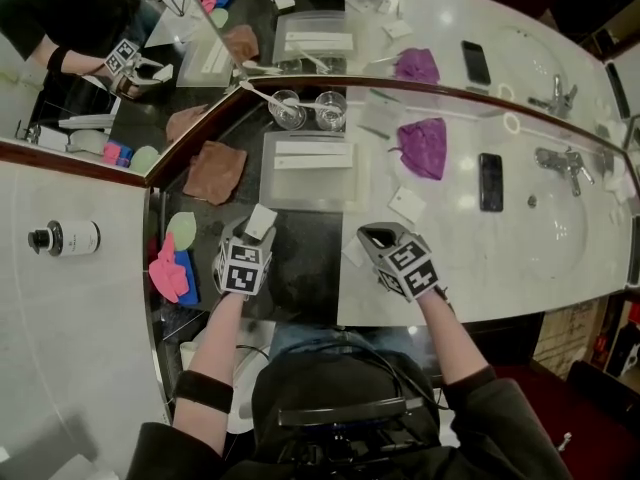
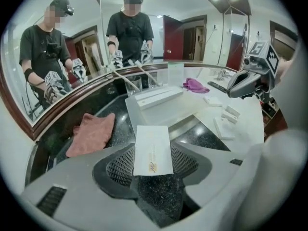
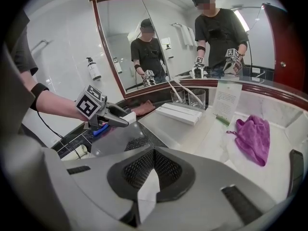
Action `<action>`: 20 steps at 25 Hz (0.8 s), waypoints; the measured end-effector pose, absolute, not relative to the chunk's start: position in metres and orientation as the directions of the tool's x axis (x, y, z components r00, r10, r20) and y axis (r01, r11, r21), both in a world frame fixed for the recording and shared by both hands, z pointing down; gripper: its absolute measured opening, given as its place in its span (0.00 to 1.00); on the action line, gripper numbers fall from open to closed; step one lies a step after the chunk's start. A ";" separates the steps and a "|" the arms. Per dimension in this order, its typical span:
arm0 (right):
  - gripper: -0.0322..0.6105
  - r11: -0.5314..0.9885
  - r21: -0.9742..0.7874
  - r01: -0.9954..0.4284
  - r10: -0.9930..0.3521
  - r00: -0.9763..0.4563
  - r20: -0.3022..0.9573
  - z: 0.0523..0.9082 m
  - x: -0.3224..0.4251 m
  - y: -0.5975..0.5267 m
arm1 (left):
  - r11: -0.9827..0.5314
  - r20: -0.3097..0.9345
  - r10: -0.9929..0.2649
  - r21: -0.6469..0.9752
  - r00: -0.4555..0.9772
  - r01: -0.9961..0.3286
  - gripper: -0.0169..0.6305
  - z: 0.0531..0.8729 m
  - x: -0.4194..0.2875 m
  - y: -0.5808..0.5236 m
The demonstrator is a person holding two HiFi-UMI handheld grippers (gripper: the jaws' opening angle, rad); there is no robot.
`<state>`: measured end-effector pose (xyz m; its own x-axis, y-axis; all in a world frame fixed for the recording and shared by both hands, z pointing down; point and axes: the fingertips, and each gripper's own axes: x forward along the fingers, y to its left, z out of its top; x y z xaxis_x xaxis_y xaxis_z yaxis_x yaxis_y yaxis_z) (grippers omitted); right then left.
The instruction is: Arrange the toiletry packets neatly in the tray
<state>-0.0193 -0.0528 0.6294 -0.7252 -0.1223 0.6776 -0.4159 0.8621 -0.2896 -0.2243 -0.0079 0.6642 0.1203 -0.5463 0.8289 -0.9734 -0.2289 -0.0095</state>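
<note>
My left gripper [image 1: 252,234] is shut on a white toiletry packet [image 1: 261,220] and holds it above the dark counter, just in front of the translucent tray [image 1: 320,190]. In the left gripper view the packet [image 2: 153,143] stands flat between the jaws, pointing at the tray [image 2: 163,110]. Long white boxes [image 1: 313,155] lie in the tray. My right gripper [image 1: 372,236] hovers at the edge of the white counter with its jaws shut. In the right gripper view [image 3: 151,170] a white sliver shows in the gap; I cannot tell whether it is a packet. Loose packets [image 1: 407,204] lie nearby.
A purple cloth [image 1: 424,146], a black phone [image 1: 490,181] and a faucet [image 1: 560,160] are to the right. Two glasses [image 1: 331,109] stand behind the tray by the mirror. A brown cloth [image 1: 214,171] and pink and blue items [image 1: 172,268] lie left.
</note>
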 end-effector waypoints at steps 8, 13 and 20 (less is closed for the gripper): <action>0.08 0.862 -0.295 -0.413 -0.124 -0.735 0.666 0.616 -0.035 -0.054 | -0.393 0.809 -0.563 -0.085 0.166 -0.916 0.39 0.657 -0.220 -0.043; 0.08 0.864 -0.290 -0.411 -0.135 -0.746 0.652 0.608 -0.053 -0.059 | -0.607 0.823 -0.530 -0.201 0.204 -0.769 0.39 0.662 -0.210 -0.067; 0.08 0.869 -0.287 -0.404 -0.147 -0.763 0.629 0.596 -0.081 -0.068 | -0.780 0.841 -0.466 -0.244 0.274 -0.576 0.39 0.669 -0.201 -0.093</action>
